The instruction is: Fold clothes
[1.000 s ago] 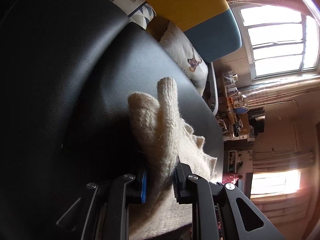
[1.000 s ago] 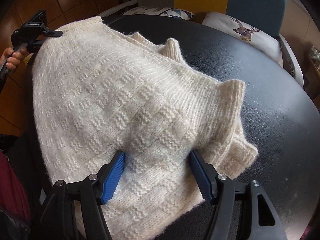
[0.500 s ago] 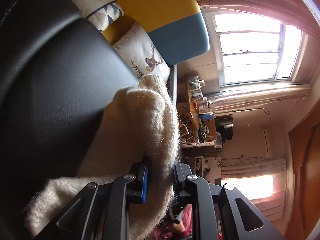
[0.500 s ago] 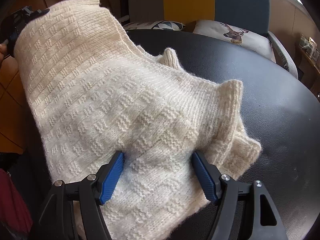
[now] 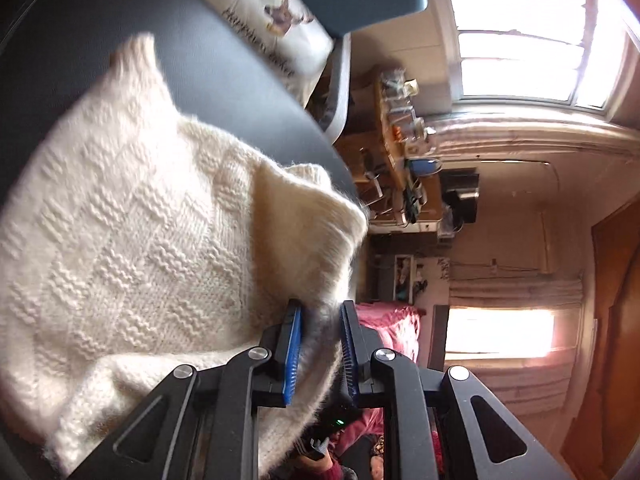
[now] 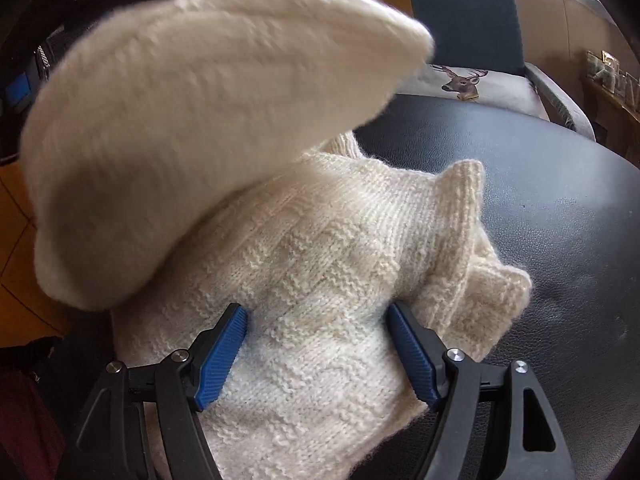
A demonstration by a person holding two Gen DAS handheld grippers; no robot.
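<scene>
The fold was only partway done, as I judged it: the cream chunky-knit sweater (image 6: 320, 280) lay bunched on the round black leather-look counter (image 6: 560, 200), one portion lifted and arching over the rest, not yet laid flat. My left gripper (image 5: 318, 344) had its jaws nearly closed, pinching a thick edge of the knit. My right gripper (image 6: 320, 344) had its jaws spread wide, blue pads pressing down on the sweater, gripping nothing.

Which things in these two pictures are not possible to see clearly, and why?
- Right wrist view: the left gripper, hidden behind the lifted sweater flap, which is motion-blurred.
- Left wrist view: the sweater's far corner is blurred; shelf items are too small.
- Right gripper: sweater beneath cut off by the bottom edge.
</scene>
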